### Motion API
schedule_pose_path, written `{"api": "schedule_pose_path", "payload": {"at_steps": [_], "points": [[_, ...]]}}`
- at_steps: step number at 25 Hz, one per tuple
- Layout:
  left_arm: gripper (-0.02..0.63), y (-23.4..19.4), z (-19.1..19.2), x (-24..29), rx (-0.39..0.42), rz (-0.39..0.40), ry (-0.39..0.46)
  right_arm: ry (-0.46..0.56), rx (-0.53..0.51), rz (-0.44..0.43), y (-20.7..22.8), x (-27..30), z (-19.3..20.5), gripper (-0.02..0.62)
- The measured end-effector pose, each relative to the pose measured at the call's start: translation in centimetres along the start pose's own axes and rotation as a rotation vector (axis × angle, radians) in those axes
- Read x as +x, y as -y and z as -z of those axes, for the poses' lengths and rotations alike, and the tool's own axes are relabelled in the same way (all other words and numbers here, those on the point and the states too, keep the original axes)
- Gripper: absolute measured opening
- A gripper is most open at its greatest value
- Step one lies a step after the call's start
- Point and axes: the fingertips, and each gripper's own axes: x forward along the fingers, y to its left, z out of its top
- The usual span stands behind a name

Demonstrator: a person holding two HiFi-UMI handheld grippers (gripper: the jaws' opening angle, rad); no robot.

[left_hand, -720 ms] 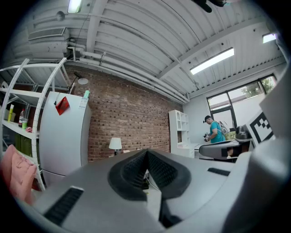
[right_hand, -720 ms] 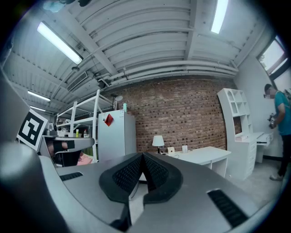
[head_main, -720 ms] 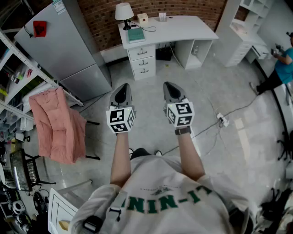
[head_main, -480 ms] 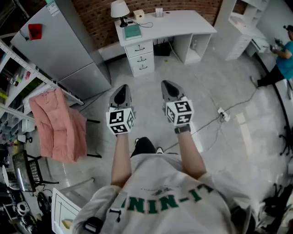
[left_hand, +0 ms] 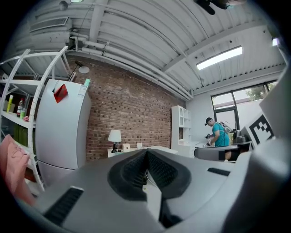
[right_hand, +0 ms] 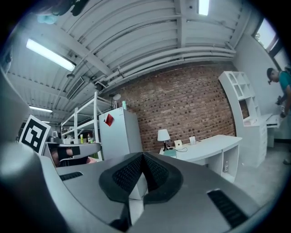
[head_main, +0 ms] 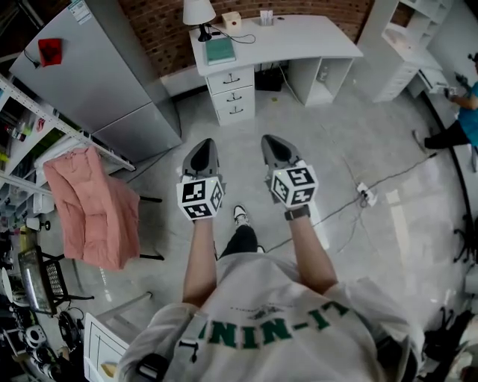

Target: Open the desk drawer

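The white desk (head_main: 299, 37) stands against the brick wall, far ahead across the floor. Its stack of three drawers (head_main: 233, 94) sits under the left end, all pushed in. On top are a lamp (head_main: 198, 12) and a green book (head_main: 219, 50). My left gripper (head_main: 202, 144) and right gripper (head_main: 269, 140) are held side by side at chest height, well short of the desk, both shut with nothing between the pads. The left gripper (left_hand: 146, 153) view shows the desk (left_hand: 138, 149) small in the distance. The right gripper (right_hand: 142, 157) view shows the desk (right_hand: 209, 146) to its right.
A grey fridge (head_main: 97, 67) stands left of the desk. A chair draped with pink cloth (head_main: 89, 209) and a shelf rack (head_main: 22, 127) are at the left. A power strip with cable (head_main: 364, 196) lies on the floor at right. A person in teal (head_main: 467, 97) stands by white shelving (head_main: 407, 41).
The person has stepped forward: a shoe now shows on the floor below the grippers. Both grippers stay shut, side by side.
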Motion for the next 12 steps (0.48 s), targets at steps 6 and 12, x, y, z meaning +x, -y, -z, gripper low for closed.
{"api": "schedule_pose_path", "payload": {"at_steps": [6, 12], "points": [[-0.003, -3.0, 0.1, 7.4, -0.021, 0.003, -0.016, -0.034, -0.040, 0.000, 2.9, 6.5, -0.5, 0.002], [-0.003, -6.6, 0.3, 14.9, -0.035, 0.028, -0.039, -0.074, -0.027, -0.009, 5.2, 14.9, -0.2, 0.003]]}}
